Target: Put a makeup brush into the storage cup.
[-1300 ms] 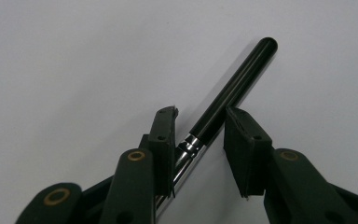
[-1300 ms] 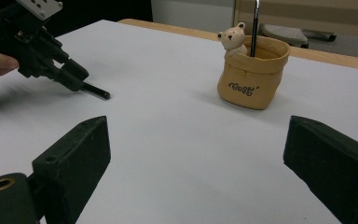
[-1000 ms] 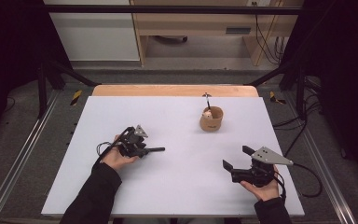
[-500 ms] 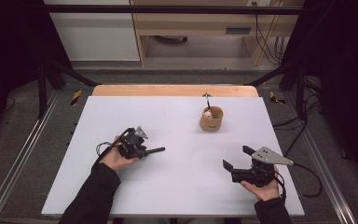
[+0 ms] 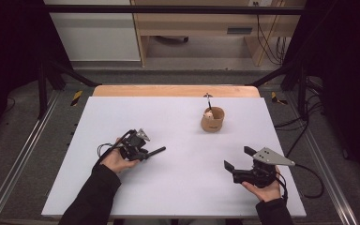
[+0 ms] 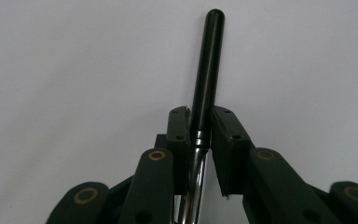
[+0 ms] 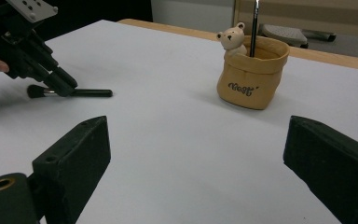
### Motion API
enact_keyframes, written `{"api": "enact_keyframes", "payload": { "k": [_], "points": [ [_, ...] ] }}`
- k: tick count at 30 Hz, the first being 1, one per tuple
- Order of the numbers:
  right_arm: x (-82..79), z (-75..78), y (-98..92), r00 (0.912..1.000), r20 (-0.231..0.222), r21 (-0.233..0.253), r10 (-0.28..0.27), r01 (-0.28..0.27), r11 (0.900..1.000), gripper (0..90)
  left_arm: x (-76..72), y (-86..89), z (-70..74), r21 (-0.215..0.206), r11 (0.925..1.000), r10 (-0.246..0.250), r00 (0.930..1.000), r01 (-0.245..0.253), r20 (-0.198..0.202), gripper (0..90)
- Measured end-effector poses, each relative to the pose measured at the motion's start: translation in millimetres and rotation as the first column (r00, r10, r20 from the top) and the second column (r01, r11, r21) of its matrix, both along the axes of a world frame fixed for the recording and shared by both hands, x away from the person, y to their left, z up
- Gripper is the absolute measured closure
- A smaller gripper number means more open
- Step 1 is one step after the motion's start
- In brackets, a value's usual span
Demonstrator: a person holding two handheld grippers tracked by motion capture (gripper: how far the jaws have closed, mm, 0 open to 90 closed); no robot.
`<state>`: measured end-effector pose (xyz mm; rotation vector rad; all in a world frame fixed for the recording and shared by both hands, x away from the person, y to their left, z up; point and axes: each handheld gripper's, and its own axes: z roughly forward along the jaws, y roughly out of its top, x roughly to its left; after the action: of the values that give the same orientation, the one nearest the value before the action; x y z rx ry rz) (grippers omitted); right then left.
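Observation:
A black-handled makeup brush (image 6: 207,70) lies flat on the white table (image 5: 178,187), left of middle. My left gripper (image 6: 200,116) is shut on it where the black handle meets the chrome ferrule. From above, the left gripper (image 5: 139,149) has the handle (image 5: 157,151) poking out to the right. In the right gripper view the brush (image 7: 91,93) shows its bristle end to the left, under the left gripper (image 7: 51,74). My right gripper (image 5: 239,158) rests near the front right, open (image 7: 198,128) with nothing between its jaws.
A tan bag-shaped holder (image 5: 212,119) with a small bear figure (image 7: 230,37) stands at the back right, and a thin metal-handled tool (image 7: 254,25) stands upright in it. The table's wooden far edge (image 5: 176,90) lies behind it.

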<state>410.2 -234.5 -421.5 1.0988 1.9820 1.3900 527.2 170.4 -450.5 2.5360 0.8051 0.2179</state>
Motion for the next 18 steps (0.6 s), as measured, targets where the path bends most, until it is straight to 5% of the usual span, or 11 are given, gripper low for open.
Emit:
{"api": "enact_keyframes", "payload": {
  "k": [13, 18],
  "points": [
    [-0.2, 0.5, 0.2, 1.0, 0.001, 0.001, 0.0, 0.0, 1.0, 7.8, 0.2, -3.3, 1.8, 0.0, 0.9998, 0.018, 0.9998, -0.018, -0.004, 77.2],
    [-0.4, 1.0, -0.3, 1.0, 0.001, 0.004, 0.0, 0.0, 1.0, 7.9, 0.9, -6.8, 10.3, 0.026, 0.9993, -0.028, 0.9996, 0.028, 0.007, 66.1]
  ]
}}
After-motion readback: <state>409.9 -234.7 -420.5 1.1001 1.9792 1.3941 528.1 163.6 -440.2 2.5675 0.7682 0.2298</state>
